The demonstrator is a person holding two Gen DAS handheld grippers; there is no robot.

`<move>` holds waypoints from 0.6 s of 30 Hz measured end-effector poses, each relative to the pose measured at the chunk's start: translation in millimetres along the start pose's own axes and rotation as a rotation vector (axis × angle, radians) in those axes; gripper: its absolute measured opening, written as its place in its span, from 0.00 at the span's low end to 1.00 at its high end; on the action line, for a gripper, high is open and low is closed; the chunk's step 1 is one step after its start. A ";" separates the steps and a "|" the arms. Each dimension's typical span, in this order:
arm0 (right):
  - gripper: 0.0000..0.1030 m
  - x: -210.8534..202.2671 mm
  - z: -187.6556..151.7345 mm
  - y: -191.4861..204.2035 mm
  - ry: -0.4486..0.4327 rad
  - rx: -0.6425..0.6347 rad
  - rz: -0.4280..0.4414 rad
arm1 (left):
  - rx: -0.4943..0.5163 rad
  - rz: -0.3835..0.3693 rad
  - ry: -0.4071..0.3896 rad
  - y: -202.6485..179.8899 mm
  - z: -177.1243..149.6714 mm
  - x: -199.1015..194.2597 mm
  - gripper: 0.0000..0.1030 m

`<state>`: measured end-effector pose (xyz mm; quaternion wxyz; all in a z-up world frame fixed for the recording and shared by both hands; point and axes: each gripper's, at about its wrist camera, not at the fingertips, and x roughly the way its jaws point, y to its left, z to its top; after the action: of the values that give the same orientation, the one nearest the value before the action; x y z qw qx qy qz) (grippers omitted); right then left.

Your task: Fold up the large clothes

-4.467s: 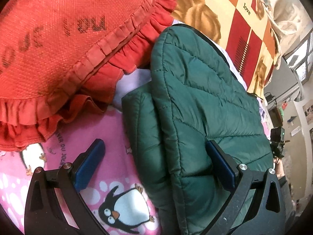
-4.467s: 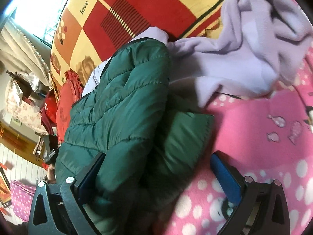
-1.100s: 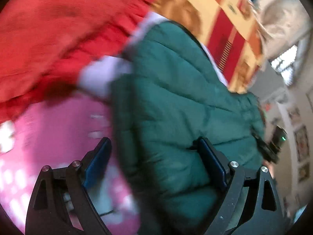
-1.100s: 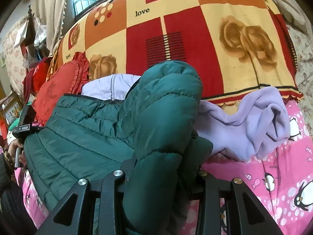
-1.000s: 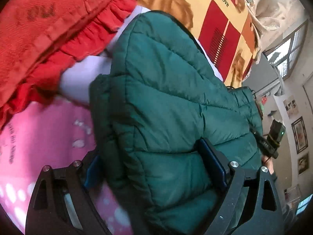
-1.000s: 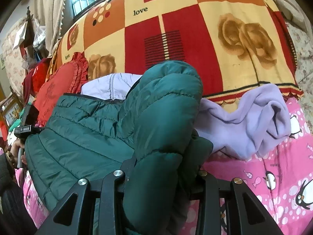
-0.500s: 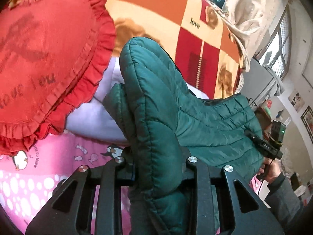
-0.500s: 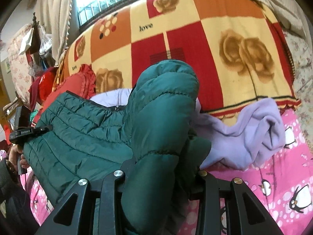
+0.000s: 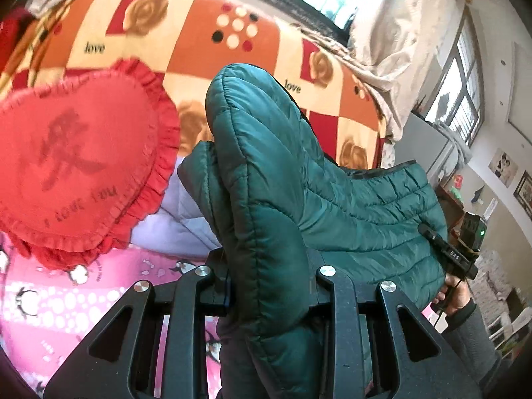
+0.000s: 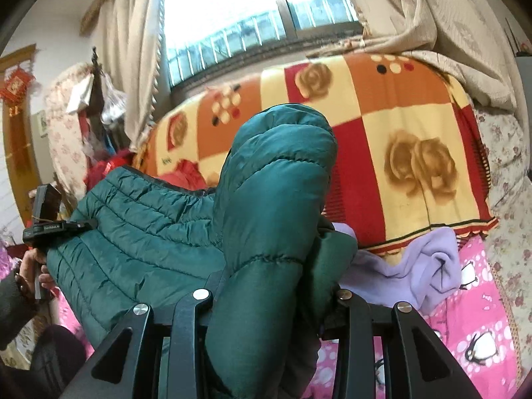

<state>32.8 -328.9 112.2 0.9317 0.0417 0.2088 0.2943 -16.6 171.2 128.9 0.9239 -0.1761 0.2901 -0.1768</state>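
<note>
My left tool (image 9: 269, 286) is clenched on a thick fold of the 1 dark green quilted puffer jacket (image 9: 349, 212), which rises from the bottom centre of the left view and drapes off to the right. My right tool (image 10: 272, 299) is clamped on another padded fold of the same jacket (image 10: 149, 242), which spreads to the left in the right view. The jacket hangs above the pink penguin-print bed sheet (image 9: 66, 306). I count 1 red heart-shaped frilled cushion (image 9: 79, 173) at the left, 1 lilac fleece garment (image 10: 429, 269) at the lower right of the right view, and 1 orange, red and cream rose-patterned blanket (image 10: 399, 126) behind. No containers show.
</note>
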 end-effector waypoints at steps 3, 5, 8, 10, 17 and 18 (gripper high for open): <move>0.33 -14.4 -8.3 10.1 -0.002 0.003 0.014 | 0.007 0.012 0.002 -5.6 -13.2 -21.1 0.26; 0.33 -19.2 -16.6 15.3 0.013 -0.001 0.023 | -0.005 0.021 0.011 -5.6 -24.6 -26.5 0.26; 0.33 -16.6 -34.3 17.2 0.057 -0.006 0.033 | -0.025 0.036 0.029 0.0 -53.0 -28.9 0.26; 0.33 -10.5 -46.7 14.4 0.093 -0.005 0.031 | -0.053 0.041 0.051 6.1 -68.9 -23.9 0.26; 0.33 35.2 -84.3 -6.1 0.270 -0.010 -0.011 | -0.076 0.145 0.152 31.8 -124.1 28.2 0.28; 0.35 41.9 -89.0 -12.7 0.295 0.018 0.002 | -0.092 0.148 0.150 35.1 -127.5 29.8 0.31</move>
<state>33.8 -319.7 13.5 0.8901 0.0067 0.3462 0.2964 -62.0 160.8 1.6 0.9011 -0.1829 0.3783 -0.1071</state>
